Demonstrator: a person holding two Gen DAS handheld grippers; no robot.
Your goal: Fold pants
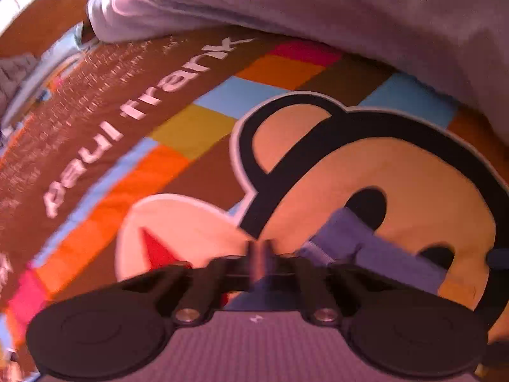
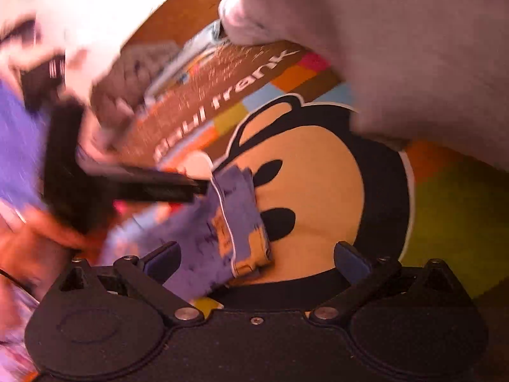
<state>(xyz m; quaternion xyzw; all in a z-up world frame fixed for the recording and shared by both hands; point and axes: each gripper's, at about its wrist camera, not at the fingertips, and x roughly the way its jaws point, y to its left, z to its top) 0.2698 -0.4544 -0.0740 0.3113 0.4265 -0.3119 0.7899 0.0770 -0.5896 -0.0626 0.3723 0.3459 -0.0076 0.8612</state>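
The purple pants (image 2: 229,222) lie folded into a small bundle on the monkey-print bedspread (image 2: 318,172). My right gripper (image 2: 257,258) is open just above the bundle, whose near end lies between the fingers without touching the pads. My left gripper (image 2: 202,187) reaches in from the left, its tips meeting the bundle's far corner. In the left wrist view the left gripper (image 1: 261,250) is shut, fingers together, and the pants (image 1: 369,248) lie just to its right. I cannot see any cloth pinched between its tips.
A pale grey duvet (image 1: 350,16) is heaped along the far side of the bedspread (image 1: 203,121) and also hangs over the upper right in the right wrist view (image 2: 397,47). A hand (image 2: 38,242) holding the left gripper blurs the left edge.
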